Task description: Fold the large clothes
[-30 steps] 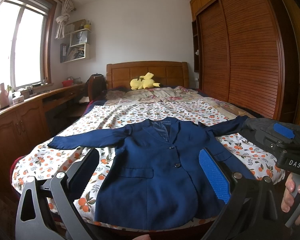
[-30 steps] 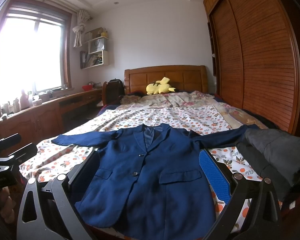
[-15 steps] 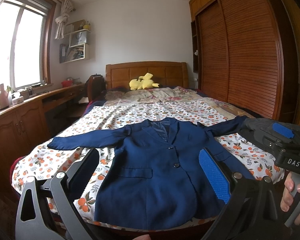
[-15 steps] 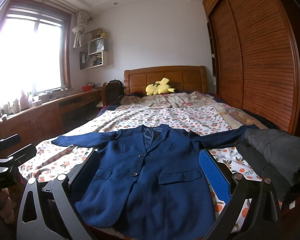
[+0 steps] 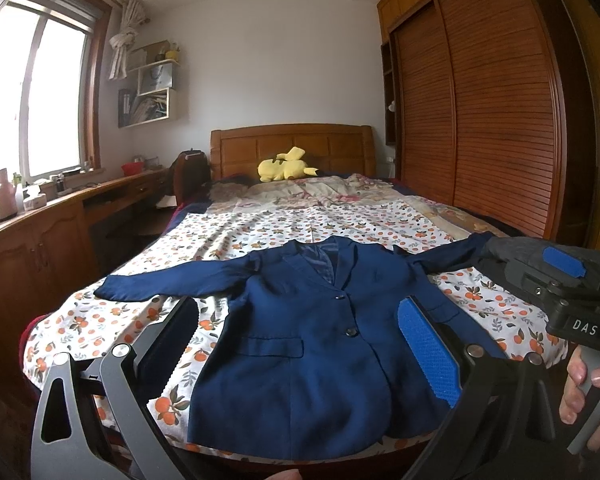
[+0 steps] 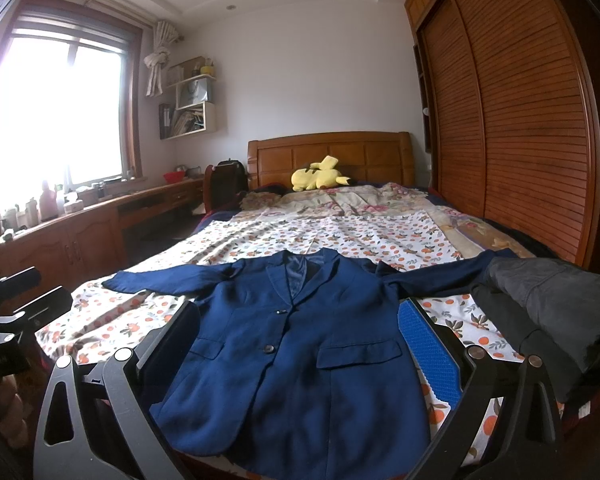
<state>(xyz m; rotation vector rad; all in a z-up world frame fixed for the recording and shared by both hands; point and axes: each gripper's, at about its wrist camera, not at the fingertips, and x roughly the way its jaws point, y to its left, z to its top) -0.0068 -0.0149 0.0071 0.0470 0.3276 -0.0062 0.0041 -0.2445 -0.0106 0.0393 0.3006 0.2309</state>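
One navy blazer (image 5: 312, 344) lies flat, front up, on the foot end of the bed (image 5: 284, 228), both sleeves spread, two buttons fastened. Beside its right sleeve sits one dark folded garment (image 6: 552, 304). One yellow plush (image 5: 286, 169) rests by the headboard. Two grippers, left gripper (image 5: 300, 332) and right gripper (image 6: 300, 332), hover level before the blazer, fingers spread, gripping nothing.

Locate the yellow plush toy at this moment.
In both wrist views the yellow plush toy lies at the far end of the bed, against the wooden headboard, well beyond the blue jacket.
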